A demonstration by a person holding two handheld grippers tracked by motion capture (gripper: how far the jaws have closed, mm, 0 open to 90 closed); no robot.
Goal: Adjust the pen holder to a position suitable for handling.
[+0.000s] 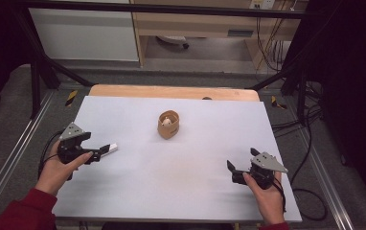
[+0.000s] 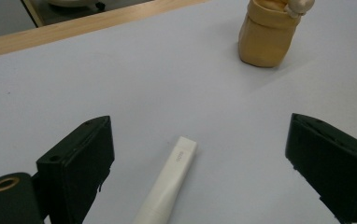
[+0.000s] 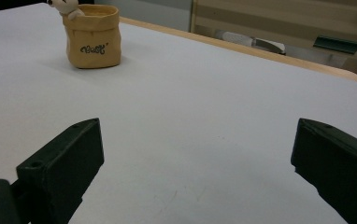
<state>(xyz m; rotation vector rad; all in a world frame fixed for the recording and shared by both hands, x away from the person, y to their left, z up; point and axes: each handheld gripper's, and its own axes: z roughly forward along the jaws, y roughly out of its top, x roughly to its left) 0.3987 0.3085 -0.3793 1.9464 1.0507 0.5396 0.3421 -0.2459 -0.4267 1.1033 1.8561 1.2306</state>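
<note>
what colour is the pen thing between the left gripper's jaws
White or cream, clearest in the left gripper view, where the pen lies on the table.

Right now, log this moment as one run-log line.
left hand-held gripper: open, white pen between jaws, ungripped | right hand-held gripper: open, holding nothing | tan pouch: mid-table, upright

The pen (image 2: 167, 186) is white. The pouch-shaped holder (image 3: 93, 43) is tan with dark lettering, and the table cover (image 1: 171, 182) is pale grey.
</note>
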